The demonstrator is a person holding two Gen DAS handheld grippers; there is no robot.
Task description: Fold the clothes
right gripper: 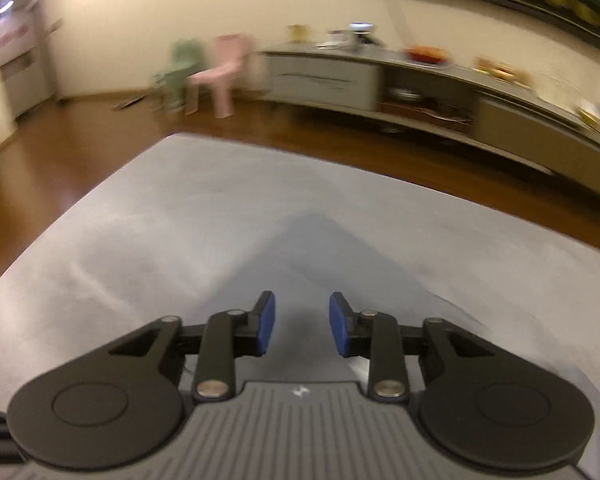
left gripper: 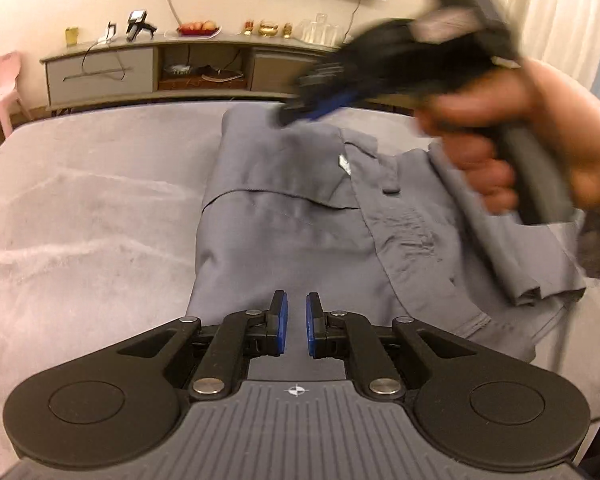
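Shirt (left gripper: 300, 216) lies beneath both empty grippers: left gripper (left gripper: 296, 322) narrow, right gripper (right gripper: 302, 322) wider.

We see our left gripper (left gripper: 296, 326) low over the near hem of the grey shirt (left gripper: 300, 224), its fingers (left gripper: 279, 322) slightly apart with nothing between. The shirt lies toward the bed's (left gripper: 92, 208) right edge. Our right gripper (left gripper: 320, 100), blurred, hangs above the collar.

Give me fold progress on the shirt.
Done: one side of the shirt looks folded in, sleeve lying across it on the bed. In hand: nothing; left gripper and right gripper are open and empty. Left: remaining folds.
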